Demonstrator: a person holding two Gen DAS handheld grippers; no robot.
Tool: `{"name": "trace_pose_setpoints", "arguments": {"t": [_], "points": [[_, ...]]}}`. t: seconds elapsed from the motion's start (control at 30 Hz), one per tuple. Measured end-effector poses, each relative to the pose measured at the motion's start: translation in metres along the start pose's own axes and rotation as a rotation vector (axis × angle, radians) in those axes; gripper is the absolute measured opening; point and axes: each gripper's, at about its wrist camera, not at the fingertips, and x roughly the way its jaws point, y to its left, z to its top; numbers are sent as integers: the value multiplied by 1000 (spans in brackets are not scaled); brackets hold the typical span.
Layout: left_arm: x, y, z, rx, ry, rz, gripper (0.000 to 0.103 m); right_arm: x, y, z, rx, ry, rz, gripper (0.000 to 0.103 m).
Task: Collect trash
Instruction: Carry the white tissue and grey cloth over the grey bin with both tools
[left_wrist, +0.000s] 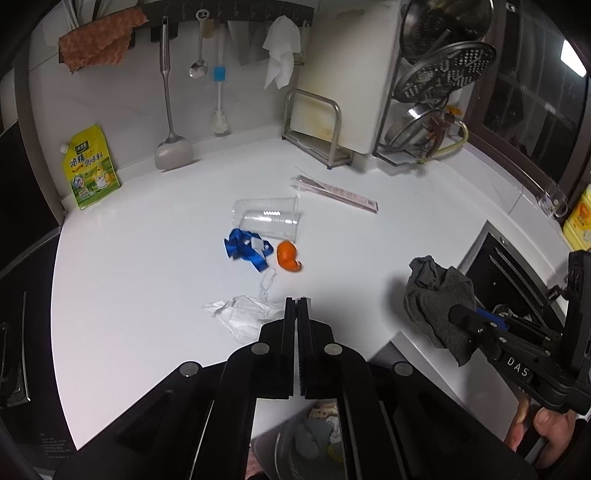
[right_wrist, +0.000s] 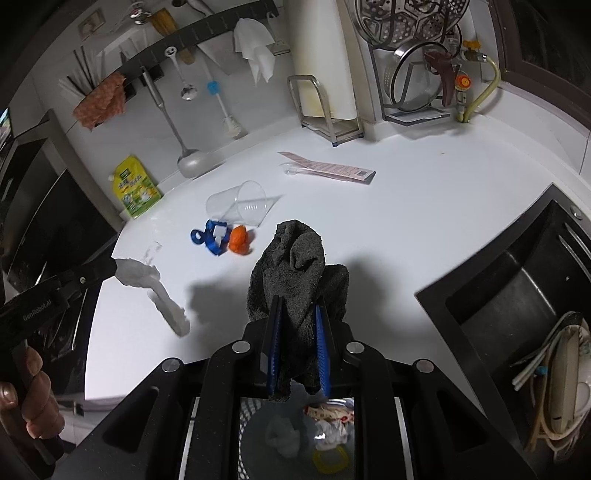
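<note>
My left gripper (left_wrist: 297, 300) is shut on a crumpled white plastic bag (left_wrist: 243, 314), which hangs from its tips over the white counter (left_wrist: 129, 277); it also shows in the right wrist view (right_wrist: 147, 275). My right gripper (right_wrist: 298, 301) is shut on a dark grey cloth (right_wrist: 295, 258), seen also in the left wrist view (left_wrist: 436, 295). On the counter lie a clear plastic cup (left_wrist: 266, 218) on its side, a blue ribbon (left_wrist: 245, 249), an orange scrap (left_wrist: 288, 256) and a long pink wrapper (left_wrist: 340, 194). A bin (right_wrist: 295, 439) with trash sits below the counter edge.
A yellow seasoning pouch (left_wrist: 92, 170) leans on the back wall. Utensils hang above it. A cutting board rack (left_wrist: 317, 125) and a pot lid rack (left_wrist: 432, 92) stand at the back. A dark sink (right_wrist: 517, 288) with dishes lies right.
</note>
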Motion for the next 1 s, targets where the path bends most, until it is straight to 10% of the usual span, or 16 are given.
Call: {"name": "trace_pose_setpoints", "arguments": {"t": [1.0], "points": [[-23, -68, -101, -10, 89, 74, 2, -48, -17, -93, -135, 162, 88, 17]]}}
